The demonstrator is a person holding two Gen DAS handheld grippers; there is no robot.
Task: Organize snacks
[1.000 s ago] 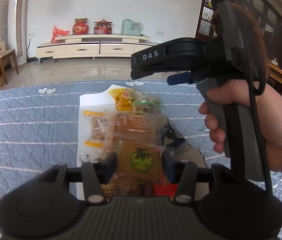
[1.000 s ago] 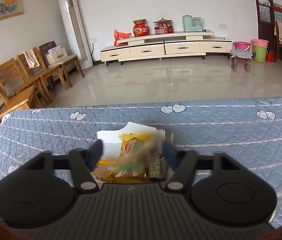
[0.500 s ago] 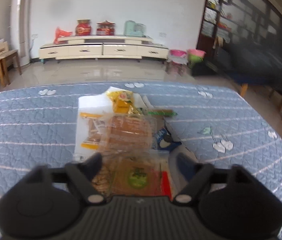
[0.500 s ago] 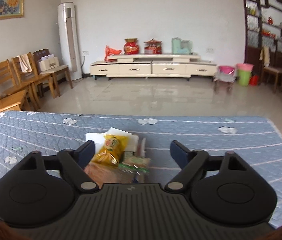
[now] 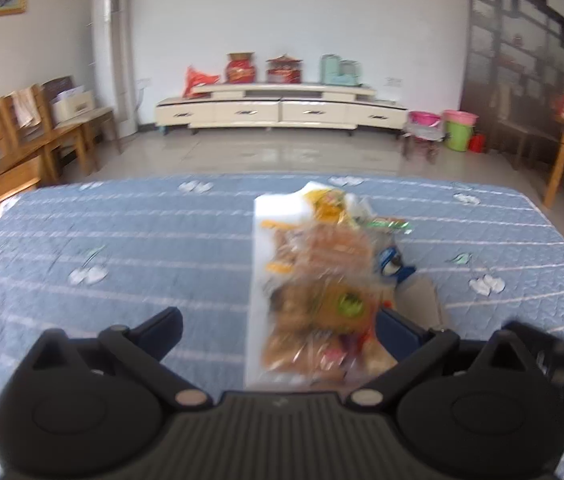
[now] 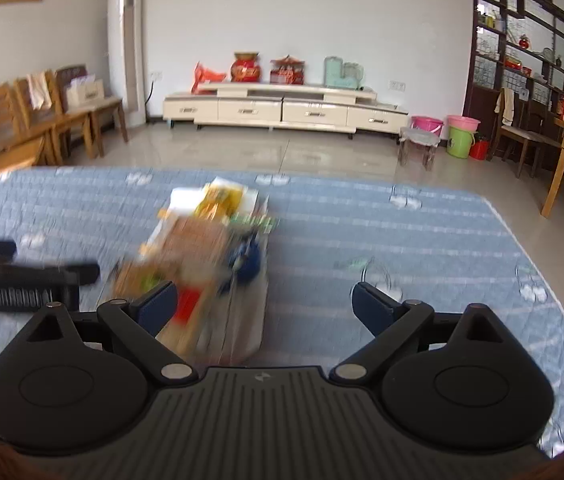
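Here, crinkly snack packets (image 5: 322, 280) fill a white box (image 5: 258, 216) on quilted cloth (image 5: 122, 240); left gripper (image 5: 278, 328) opening wide, right gripper (image 6: 266, 300) wide, both empty.

Quilted cover (image 5: 130, 240): pale blue, white stitched lines, scattered white heart-like motifs. Box (image 5: 266, 216): white. Snack packets (image 5: 322, 280), blurred: orange-brown and clear wrap, one with a green round label; a yellow packet (image 6: 218, 200) at the far end; a dark blue one (image 6: 248, 260) on the pile's right side. Gripper bodies: black, with dark blue pads (image 6: 370, 304).
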